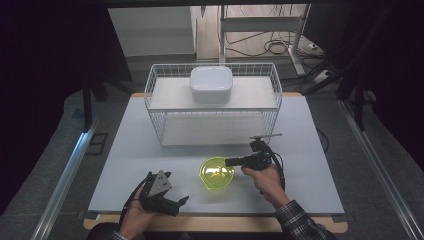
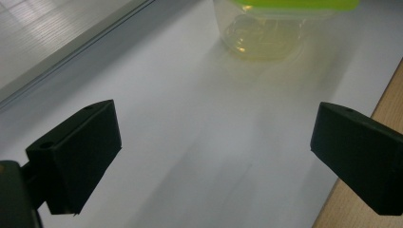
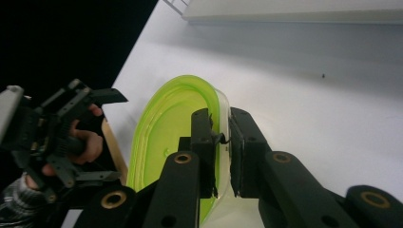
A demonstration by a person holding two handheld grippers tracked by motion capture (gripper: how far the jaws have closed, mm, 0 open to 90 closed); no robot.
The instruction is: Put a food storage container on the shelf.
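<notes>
Right tongs (image 3: 221,142) clamp the green bowl's (image 1: 216,173) rim; left tongs (image 2: 214,156) gape apart.

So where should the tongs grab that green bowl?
By the rim. The green bowl is wide and round, too broad to span, but its thin wall fits between the jaws. Coming from its right side, the right tongs already pinch it there, one jaw inside and one outside. The left tongs hang open.

Translucent yellow-green bowl (image 1: 216,173) — upright on the white table (image 1: 310,165)
</notes>
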